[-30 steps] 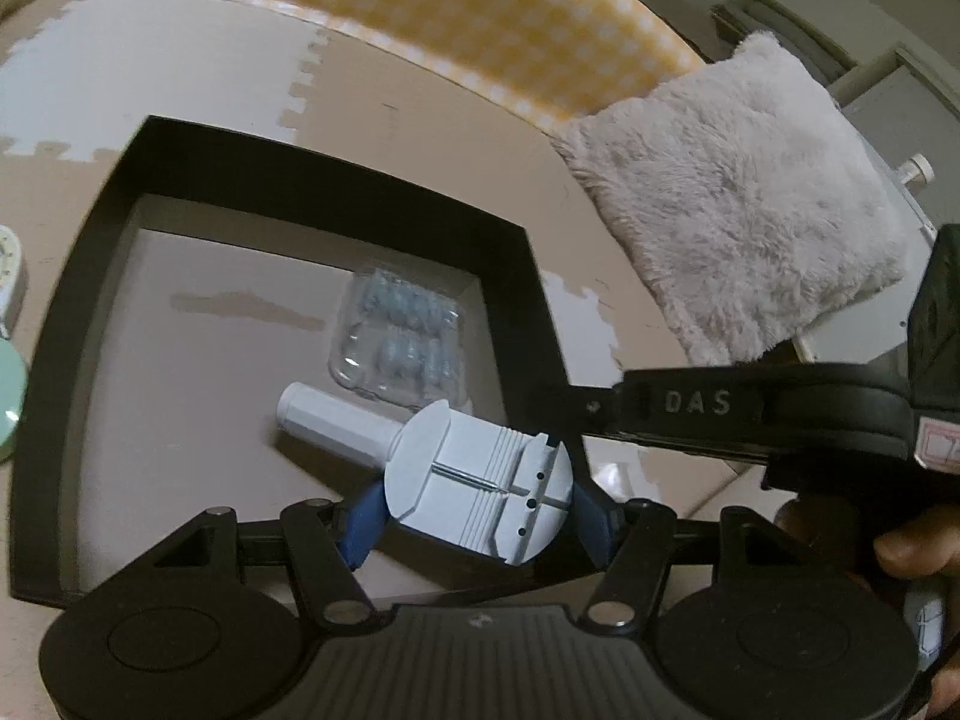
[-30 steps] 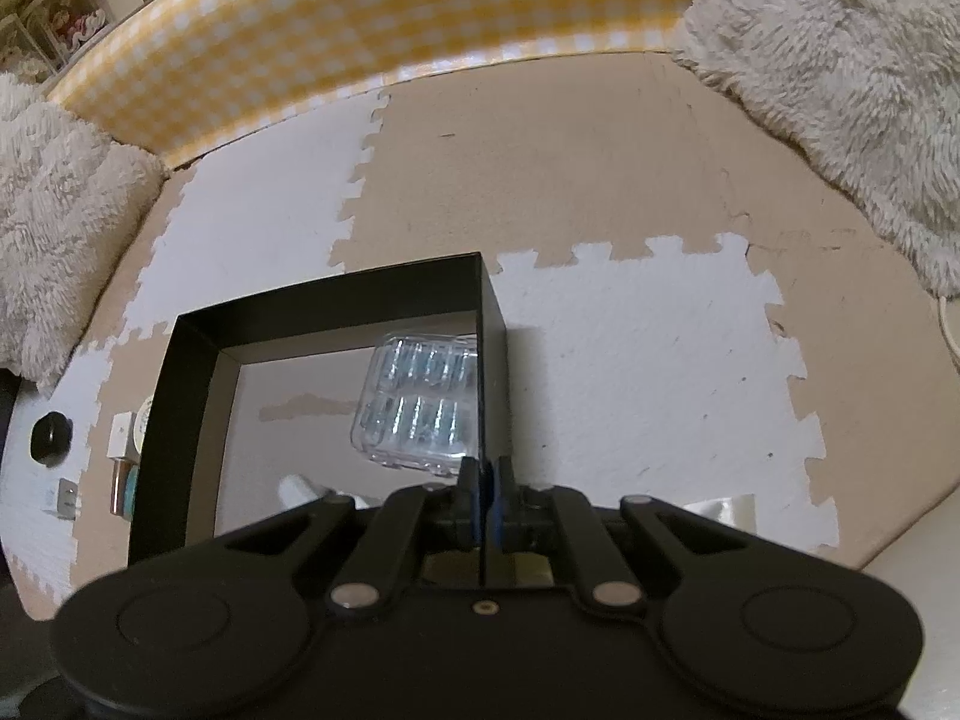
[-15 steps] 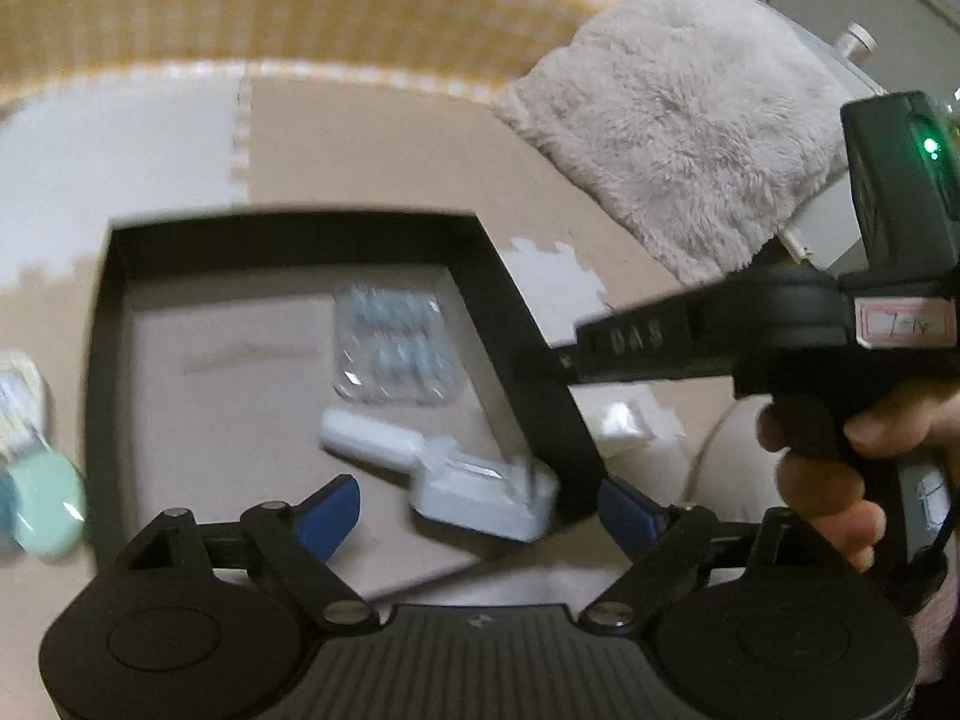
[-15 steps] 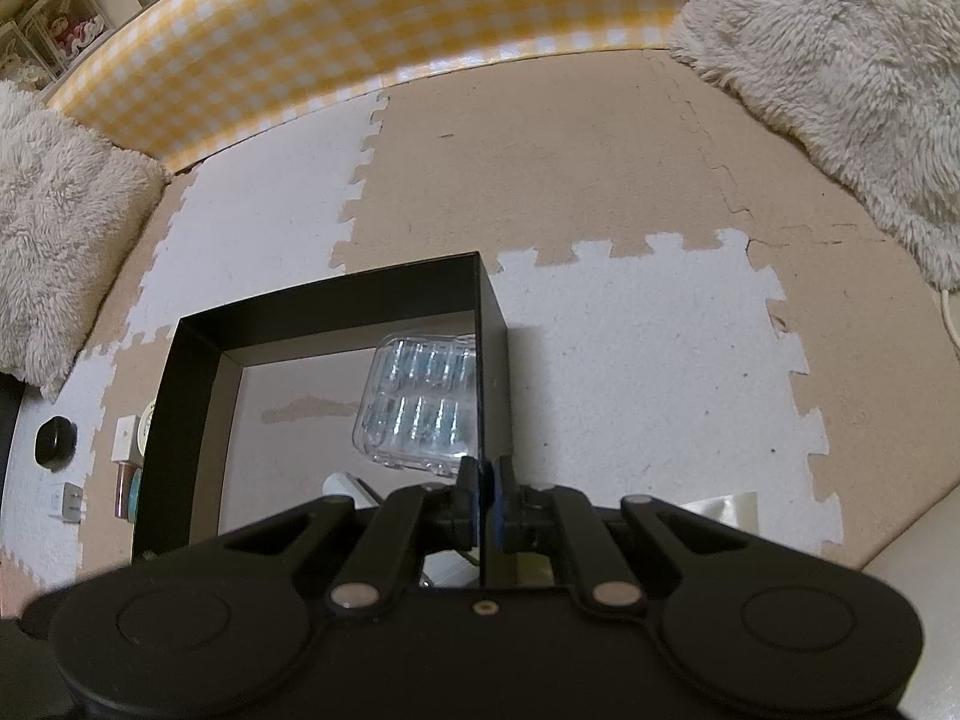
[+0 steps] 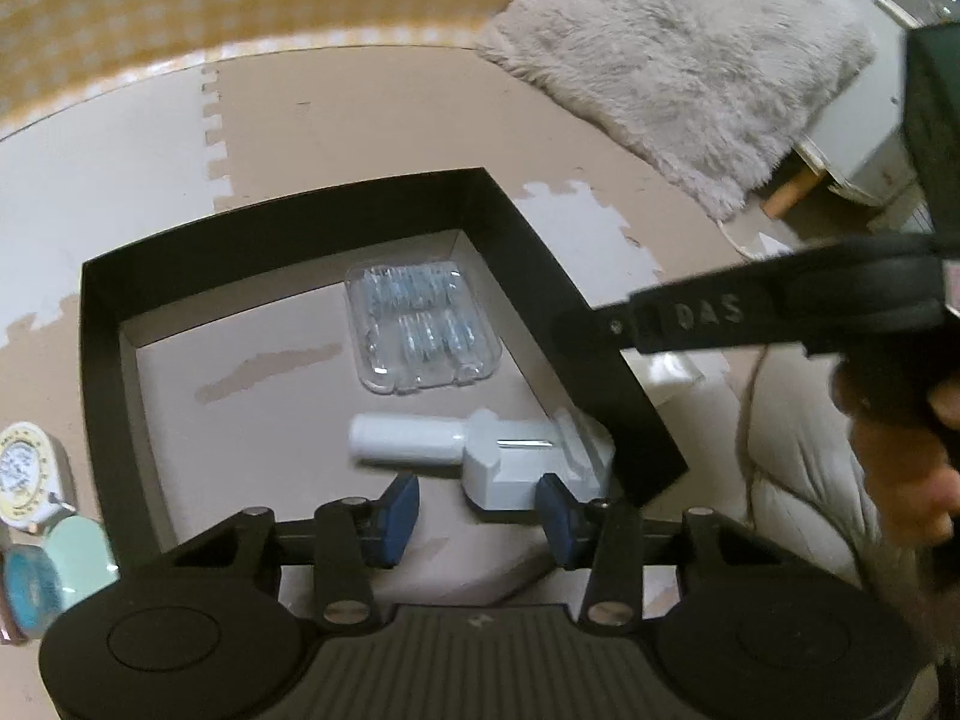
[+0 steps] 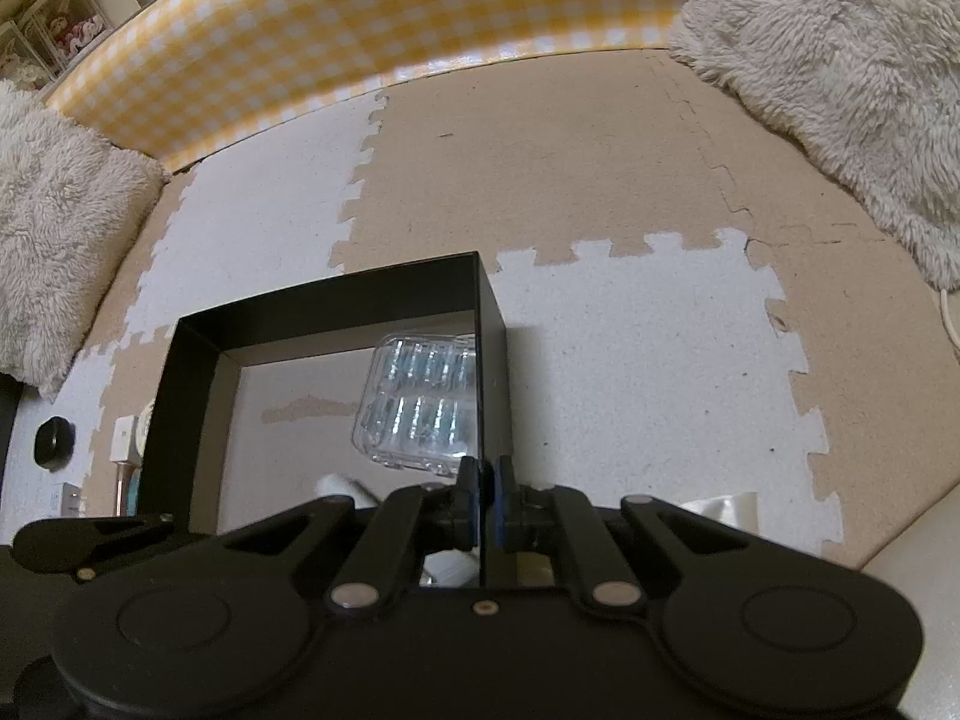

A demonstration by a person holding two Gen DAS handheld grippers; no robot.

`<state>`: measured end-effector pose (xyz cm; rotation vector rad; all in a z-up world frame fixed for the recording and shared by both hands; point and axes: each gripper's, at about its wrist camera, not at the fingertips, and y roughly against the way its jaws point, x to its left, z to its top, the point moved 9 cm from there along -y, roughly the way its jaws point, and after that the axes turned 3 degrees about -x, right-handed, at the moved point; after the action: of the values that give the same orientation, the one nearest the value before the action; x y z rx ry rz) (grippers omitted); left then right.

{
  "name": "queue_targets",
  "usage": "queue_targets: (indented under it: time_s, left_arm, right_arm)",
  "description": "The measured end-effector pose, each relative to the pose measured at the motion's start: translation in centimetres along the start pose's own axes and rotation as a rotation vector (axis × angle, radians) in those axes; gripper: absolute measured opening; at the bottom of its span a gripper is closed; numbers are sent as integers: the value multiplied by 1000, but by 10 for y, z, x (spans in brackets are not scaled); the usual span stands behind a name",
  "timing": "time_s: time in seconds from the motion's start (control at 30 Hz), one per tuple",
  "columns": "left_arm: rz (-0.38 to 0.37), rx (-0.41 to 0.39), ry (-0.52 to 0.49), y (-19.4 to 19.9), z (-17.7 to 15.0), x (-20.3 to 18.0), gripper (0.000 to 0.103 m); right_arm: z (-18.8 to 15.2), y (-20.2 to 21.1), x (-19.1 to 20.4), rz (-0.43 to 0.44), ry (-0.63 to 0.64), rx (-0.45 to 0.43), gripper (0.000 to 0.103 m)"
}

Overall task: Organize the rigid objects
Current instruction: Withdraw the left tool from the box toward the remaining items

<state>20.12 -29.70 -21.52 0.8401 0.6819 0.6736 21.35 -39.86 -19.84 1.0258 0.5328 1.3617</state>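
A black open box (image 5: 96,324) sits on the foam floor mat. In it lie a clear plastic case of small blue parts (image 5: 420,324) and a white tool with a round handle (image 5: 480,450). My left gripper (image 5: 477,513) is open and empty just in front of the white tool. My right gripper (image 6: 485,501) is shut on the box's right wall (image 6: 492,360); it also shows in the left wrist view (image 5: 576,324). The clear case also shows in the right wrist view (image 6: 420,402).
Small round tins and containers (image 5: 36,516) lie left of the box. Fluffy cushions (image 5: 678,60) lie at the back right and, in the right wrist view, at the left (image 6: 54,192). A yellow checked wall (image 6: 360,42) runs along the back.
My left gripper let go of the white tool, which now lies in the box, and has drawn back. The right gripper has stayed shut on the box wall.
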Motion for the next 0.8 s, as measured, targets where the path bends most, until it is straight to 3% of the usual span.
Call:
queue_targets:
  time_s: [0.27, 0.47, 0.6, 0.8]
  left_arm:
    - [4, 19, -11, -2, -2, -1, 47]
    - [-8, -13, -10, 12, 2, -4, 66]
    - [-11, -35, -29, 25, 3, -9, 90]
    - [-5, -75, -51, 48, 3, -13, 101]
  right_arm:
    - [0, 1, 0, 4, -5, 0, 5]
    - [0, 1, -1, 4, -4, -1, 5]
    - [0, 1, 0, 2, -3, -2, 5]
    - [0, 1, 0, -1, 2, -2, 5]
